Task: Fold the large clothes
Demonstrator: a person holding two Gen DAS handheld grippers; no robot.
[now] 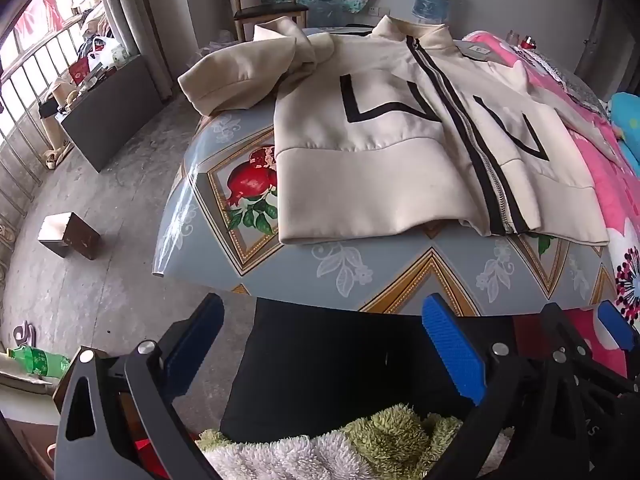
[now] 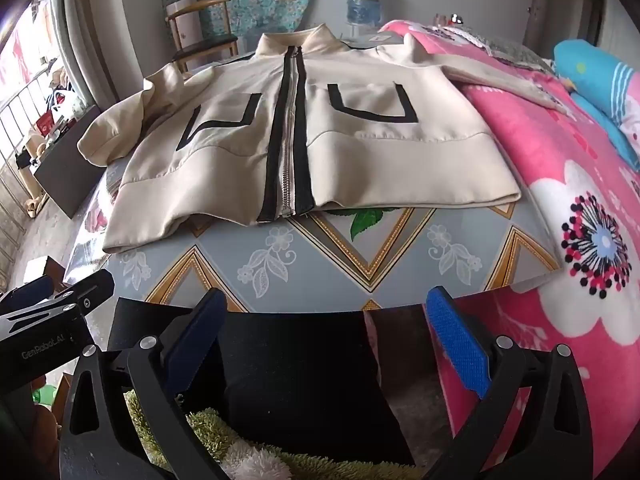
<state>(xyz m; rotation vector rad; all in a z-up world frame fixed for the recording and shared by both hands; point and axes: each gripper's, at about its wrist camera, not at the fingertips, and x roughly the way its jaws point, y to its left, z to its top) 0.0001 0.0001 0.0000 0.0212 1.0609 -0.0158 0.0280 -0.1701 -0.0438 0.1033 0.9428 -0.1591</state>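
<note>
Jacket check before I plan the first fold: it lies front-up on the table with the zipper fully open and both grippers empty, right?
Not quite. The zipper is closed along the jacket, as the right wrist view shows. It does lie front-up on the table, and both grippers are empty.

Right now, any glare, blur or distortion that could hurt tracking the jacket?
Left wrist view: strong fisheye bend, glare streak on the tablecloth edge, bright window; jacket sharp. Right wrist view: same bend, jacket evenly lit, no blur, corners vignetted.
</note>
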